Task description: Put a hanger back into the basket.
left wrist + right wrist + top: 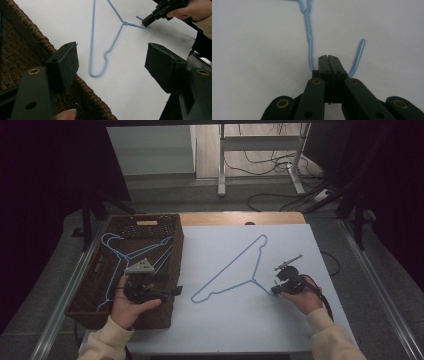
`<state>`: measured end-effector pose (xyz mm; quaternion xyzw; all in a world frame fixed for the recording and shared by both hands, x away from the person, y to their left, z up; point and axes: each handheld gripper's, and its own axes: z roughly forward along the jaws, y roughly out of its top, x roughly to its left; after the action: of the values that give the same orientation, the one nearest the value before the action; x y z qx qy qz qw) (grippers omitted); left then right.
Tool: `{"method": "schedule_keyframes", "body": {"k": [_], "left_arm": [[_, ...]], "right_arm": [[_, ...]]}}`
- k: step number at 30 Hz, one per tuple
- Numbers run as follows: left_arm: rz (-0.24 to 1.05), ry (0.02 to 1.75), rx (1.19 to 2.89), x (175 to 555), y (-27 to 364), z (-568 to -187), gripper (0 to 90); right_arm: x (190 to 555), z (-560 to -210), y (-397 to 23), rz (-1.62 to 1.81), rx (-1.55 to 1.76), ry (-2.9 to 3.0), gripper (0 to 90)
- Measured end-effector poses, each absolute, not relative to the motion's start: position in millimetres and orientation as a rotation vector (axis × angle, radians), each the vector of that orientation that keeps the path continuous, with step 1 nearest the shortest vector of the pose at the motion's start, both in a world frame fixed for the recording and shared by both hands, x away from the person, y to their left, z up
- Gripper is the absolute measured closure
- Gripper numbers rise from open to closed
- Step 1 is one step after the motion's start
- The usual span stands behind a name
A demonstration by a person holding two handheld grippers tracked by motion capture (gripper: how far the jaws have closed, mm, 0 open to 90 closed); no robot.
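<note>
While the blue wire hanger [235, 270] lies flat mid-tabletop [280, 330], the right hand-held gripper [276, 289] is clenched on its hook at the near right; the left hand-held gripper [176, 291] hangs released above the basket [90, 305].

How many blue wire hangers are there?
2: one blue wire hanger lies on the white table, its hook in the right gripper; another lies in the brown wicker basket. More may be hidden.
</note>
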<state>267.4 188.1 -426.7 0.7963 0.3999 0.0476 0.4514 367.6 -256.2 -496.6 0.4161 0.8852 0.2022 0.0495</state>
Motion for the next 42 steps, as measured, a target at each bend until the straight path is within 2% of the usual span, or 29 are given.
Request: {"method": "schedule_keyframes", "body": {"k": [5,14,23,27,31,42], "left_arm": [[0.117,0.987,1.968,267.7,187.5,-427.2,27.3],[0.113,0.989,1.973,268.6,186.6,-428.9,27.3],[0.112,0.986,1.971,268.2,187.1,-428.7,27.3],[0.113,0.985,1.972,268.0,186.2,-428.6,27.3],[0.112,0.983,1.974,267.9,185.4,-428.8,27.3],[0.103,0.964,2.0,268.1,175.3,-431.0,27.5]], "right_arm": [[364.3,-496.9,-256.7,0.622,1.261,2.694,88.5],[372.0,-489.6,-232.6,0.645,1.201,2.669,74.4],[380.2,-497.2,-214.4,0.547,1.18,2.685,71.9],[377.8,-497.1,-210.7,0.513,1.149,2.686,74.4],[376.5,-496.8,-206.5,0.489,1.141,2.7,83.7],[375.6,-485.8,-216.5,0.625,1.243,2.711,89.9]]}}
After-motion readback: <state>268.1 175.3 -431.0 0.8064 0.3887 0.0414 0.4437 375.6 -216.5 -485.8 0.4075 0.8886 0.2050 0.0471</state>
